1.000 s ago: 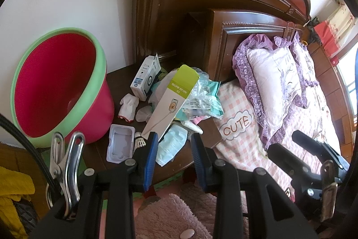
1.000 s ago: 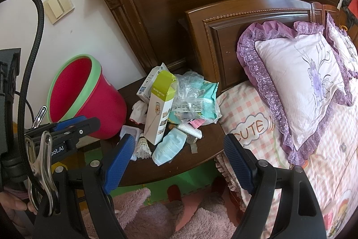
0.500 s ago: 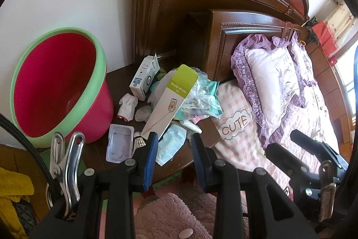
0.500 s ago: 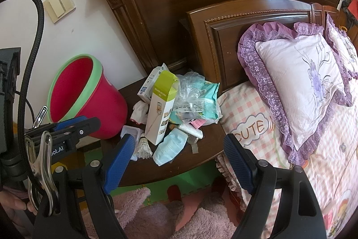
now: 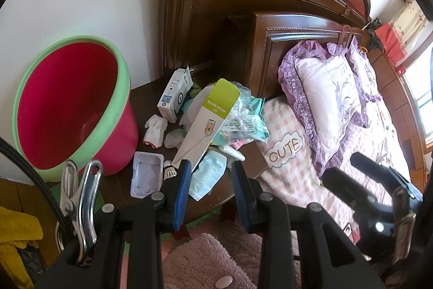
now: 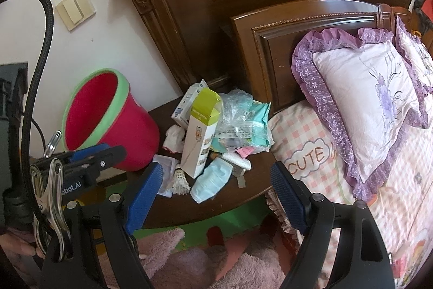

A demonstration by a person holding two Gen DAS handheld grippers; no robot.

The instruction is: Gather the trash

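Observation:
A heap of trash lies on the dark wooden nightstand [image 5: 147, 99]: a tall white box with a yellow-green top [image 5: 208, 121] [image 6: 201, 135], a white and blue box [image 5: 176, 95], a light blue face mask [image 5: 208, 175] [image 6: 213, 178], a clear plastic tray [image 5: 146, 175], a shuttlecock [image 6: 180, 178], a white glove [image 5: 155, 130] and crumpled plastic bags [image 6: 243, 121]. A red bin with a green rim [image 5: 70, 110] [image 6: 108, 121] stands at the nightstand's left end. My left gripper [image 5: 212, 189] hovers open in front of the mask, holding nothing. My right gripper [image 6: 216, 191] stands wide open before the heap, also holding nothing.
To the right is a bed with a pink checked sheet [image 6: 303, 143] and purple frilled pillows [image 6: 365, 89] against a carved headboard [image 6: 270, 5]. A pink fluffy rug [image 5: 211, 262] and green floor mat lie below. A black cable [image 6: 38, 72] hangs at the left.

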